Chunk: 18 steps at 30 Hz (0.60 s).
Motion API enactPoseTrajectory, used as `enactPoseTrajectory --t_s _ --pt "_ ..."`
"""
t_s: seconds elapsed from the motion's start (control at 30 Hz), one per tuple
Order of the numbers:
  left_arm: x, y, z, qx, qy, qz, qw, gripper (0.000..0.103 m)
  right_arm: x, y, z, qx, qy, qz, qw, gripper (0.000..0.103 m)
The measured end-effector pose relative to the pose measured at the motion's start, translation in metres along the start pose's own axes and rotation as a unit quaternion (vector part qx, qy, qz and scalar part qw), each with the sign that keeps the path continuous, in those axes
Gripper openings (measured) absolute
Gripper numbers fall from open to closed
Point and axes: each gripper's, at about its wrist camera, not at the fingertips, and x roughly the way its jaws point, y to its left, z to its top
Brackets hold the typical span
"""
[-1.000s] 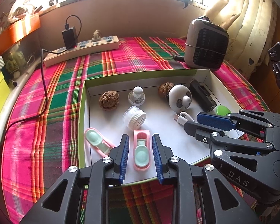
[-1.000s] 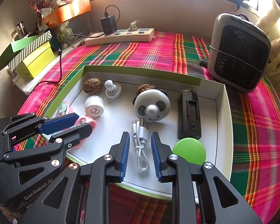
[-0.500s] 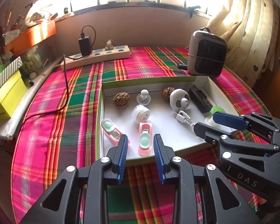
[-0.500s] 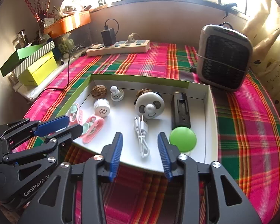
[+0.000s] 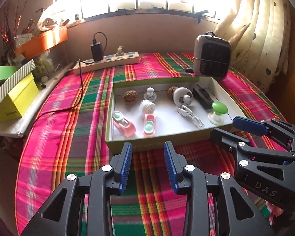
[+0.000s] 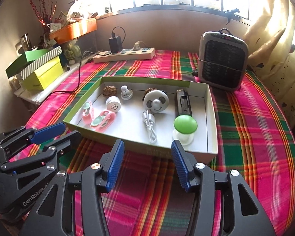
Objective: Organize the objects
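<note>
Box: the green-rimmed box point(image 5: 167, 144) with a white floor lies on the plaid cloth point(image 5: 68, 137), at twelve o'clock from both grippers and clear of their tips.
Change since a second ago: both grippers then reached over the box floor, the left one around a pink clip, the right one around the cable. Now they are back outside the near wall, and the jaws stand wider.
Left gripper point(image 5: 147, 153): jaws spreading, nothing between them — only cloth shows in the gap.
Right gripper point(image 6: 146, 153): jaws spreading too, empty, just short of the near wall below the green mushroom piece point(image 6: 184, 126).
Count in the box: two pink clips point(image 5: 123, 123) with mint pads at about nine o'clock; two walnuts point(image 5: 130, 96) along the far wall; one white knob piece point(image 5: 150, 94); one white round cap point(image 5: 147, 107); one panda-faced disc point(image 6: 156, 101); one white cable point(image 6: 150, 125); one black holder point(image 6: 183, 103) at about three o'clock; one green mushroom piece at the near right.
Beyond the box: a grey heater point(image 6: 223, 61) at two o'clock, a power strip point(image 6: 125, 54) with a black charger at eleven, stacked yellow and green boxes point(image 5: 13, 96) off the cloth at nine.
</note>
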Motion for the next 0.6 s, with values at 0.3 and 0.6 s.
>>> enactPoseTrajectory --t_s 0.3,0.6 --pt "-0.004 0.003 -0.023 -0.011 0.015 0.01 0.9998 0.036 -0.013 0.004 -0.023 -0.001 0.005 -0.011 1.0 0.052" --pt "-0.006 0.006 -0.048 -0.019 0.035 0.019 0.999 0.036 -0.01 0.001 -0.046 0.009 0.027 -0.021 0.999 0.059"
